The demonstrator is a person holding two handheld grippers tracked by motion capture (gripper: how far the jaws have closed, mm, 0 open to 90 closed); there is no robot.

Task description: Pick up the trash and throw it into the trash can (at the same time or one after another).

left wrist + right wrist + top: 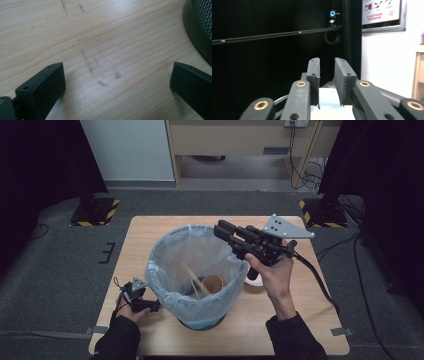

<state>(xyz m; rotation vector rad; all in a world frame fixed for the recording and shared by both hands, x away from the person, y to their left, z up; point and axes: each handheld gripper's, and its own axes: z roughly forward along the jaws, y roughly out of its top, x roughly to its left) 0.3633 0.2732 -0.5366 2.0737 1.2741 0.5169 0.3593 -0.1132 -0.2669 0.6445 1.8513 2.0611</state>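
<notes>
A bin lined with a pale blue plastic bag [167, 251] stands in the middle of the wooden table [305, 325]. Inside it lie a brown paper cup [212, 284] and wooden chopsticks [195, 279]. My right gripper [223, 229] hovers over the bin's far right rim, pointing left. Its jaws stand a narrow gap apart with nothing between them [327, 62]. My left gripper [150, 306] rests low on the table at the bin's near left side. Its jaws are spread wide over bare wood [117, 72], with the bin's dark mesh wall [202, 22] just to their right.
A small white round object [253, 282] lies on the table right of the bin, partly behind my right hand. Black stands with yellow-striped bases [95, 210] sit on the floor past both far corners of the table. Cables trail at the right [325, 285].
</notes>
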